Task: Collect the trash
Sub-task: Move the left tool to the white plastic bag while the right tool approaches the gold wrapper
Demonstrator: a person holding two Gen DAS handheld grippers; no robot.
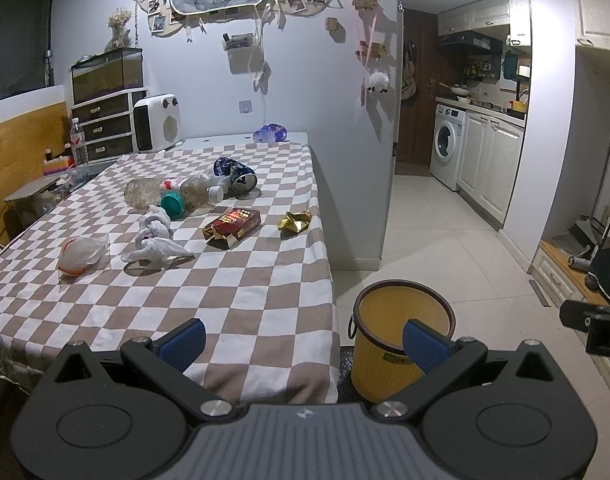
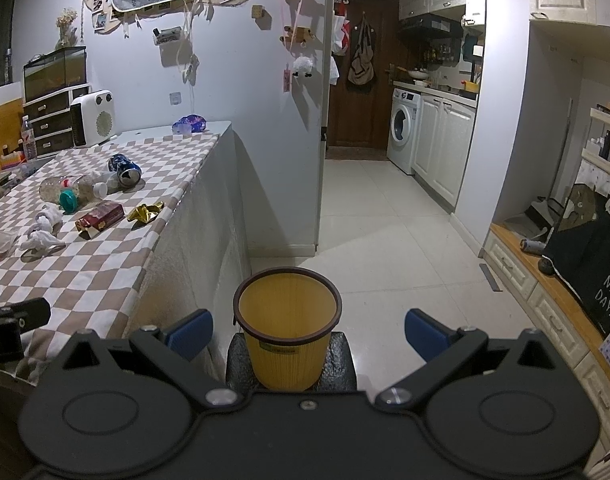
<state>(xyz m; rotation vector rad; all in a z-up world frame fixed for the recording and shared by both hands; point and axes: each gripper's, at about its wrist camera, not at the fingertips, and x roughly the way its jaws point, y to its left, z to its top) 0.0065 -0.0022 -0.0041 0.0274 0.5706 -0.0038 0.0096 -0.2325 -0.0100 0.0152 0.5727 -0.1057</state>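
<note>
Currently both grippers idle: left gripper (image 1: 303, 344) jaws spread wide, nothing between the blue pads, hanging over the near edge of the table; right gripper (image 2: 309, 334) likewise wide and empty, aimed at the yellow bin (image 2: 287, 330). Bin stands upright on a dark mat on the floor, just beside the table's right-hand corner, dark rim, nothing visible inside. Table (image 1: 241, 312) covered in a brown/white checkered cloth that drapes over the edges. Trash sits mid-table, well apart from both grippers: crushed blue can (image 1: 237, 174) lying on its side, two clear plastic bottles (image 1: 173, 194) lying down next to it, one with a white cap, teal lid (image 1: 172, 205) touching them, red carton (image 1: 233, 226) with a flap open, gold foil wrapper (image 1: 295, 221) near the right edge, crumpled white tissue and plastic (image 1: 157, 238), white mask with orange trim (image 1: 81, 254) furthest left. Purple wrapper (image 1: 271, 134) on the bare strip at the far end by the wall. Far left corner: white heater (image 1: 156, 122), drawer unit with a fish tank (image 1: 107, 74) on top, upright water bottle. Photo board on the grey wall. Right side opens onto white tiled floor, kitchen with washing machine (image 2: 403, 130) and white cabinets, wooden door behind.
</note>
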